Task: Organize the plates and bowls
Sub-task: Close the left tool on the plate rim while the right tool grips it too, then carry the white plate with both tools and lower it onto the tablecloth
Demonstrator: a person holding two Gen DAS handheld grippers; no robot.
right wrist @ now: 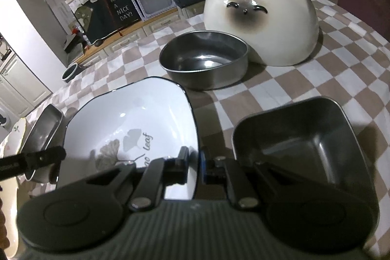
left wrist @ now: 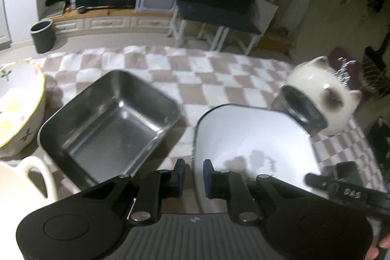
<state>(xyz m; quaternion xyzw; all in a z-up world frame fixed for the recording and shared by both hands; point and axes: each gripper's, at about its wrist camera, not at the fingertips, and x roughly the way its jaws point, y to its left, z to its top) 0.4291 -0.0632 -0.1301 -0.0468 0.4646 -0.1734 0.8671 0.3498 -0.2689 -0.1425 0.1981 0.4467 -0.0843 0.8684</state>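
Gripping opposite rims of the white square bowl (right wrist: 126, 128), left gripper (left wrist: 194, 171) and right gripper (right wrist: 194, 157) jaws pinch it, probably for a level two-handed lift; beside it sit steel trays (left wrist: 109, 123) on the checked worktop (right wrist: 304, 70).

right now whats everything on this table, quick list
white square bowl: one, leaf print, centre, both grippers on its rim
square metal dishes: two, steel, either side of it
round metal bowl: one, steel, behind
cat-faced bowl: one, cream, upside down at the back
floral bowl: one, far left
cream jug: one, near left
checked cloth: one, brown and white
left gripper: shut on left rim
right gripper: shut on right rim
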